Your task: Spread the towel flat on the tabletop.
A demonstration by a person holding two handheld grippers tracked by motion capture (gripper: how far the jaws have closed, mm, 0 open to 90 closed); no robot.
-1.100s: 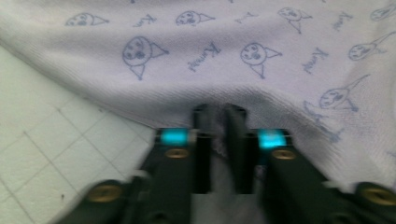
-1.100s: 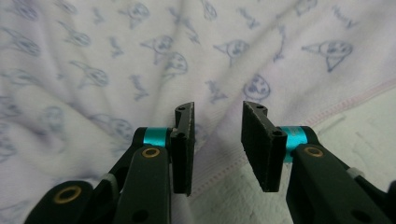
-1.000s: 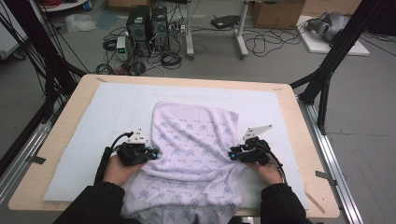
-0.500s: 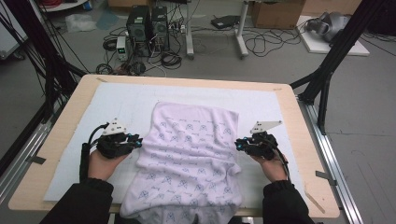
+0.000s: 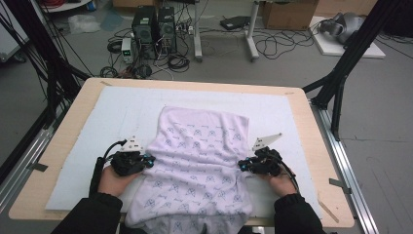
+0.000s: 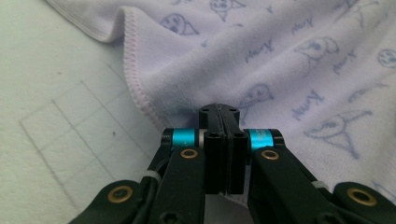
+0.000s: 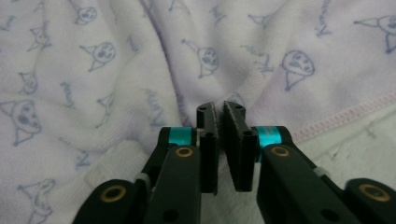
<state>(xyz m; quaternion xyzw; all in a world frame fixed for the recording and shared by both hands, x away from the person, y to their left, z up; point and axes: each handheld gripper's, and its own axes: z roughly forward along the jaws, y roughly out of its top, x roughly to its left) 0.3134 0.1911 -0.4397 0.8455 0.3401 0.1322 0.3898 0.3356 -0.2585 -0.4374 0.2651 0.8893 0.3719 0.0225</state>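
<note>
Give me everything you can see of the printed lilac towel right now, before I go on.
The pale lilac terry towel with small blue cartoon-face prints and a pink stitched hem lies spread on the white mat, wrinkled, its near end hanging over the table edge. The left gripper is shut at its left hem, with cloth running in under the closed jaws. The right gripper is at its right hem, jaws nearly together with cloth at the tips; whether they pinch it I cannot tell.

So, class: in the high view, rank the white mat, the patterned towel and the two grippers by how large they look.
1. white mat
2. patterned towel
3. left gripper and right gripper: they look alike, so unranked.
</note>
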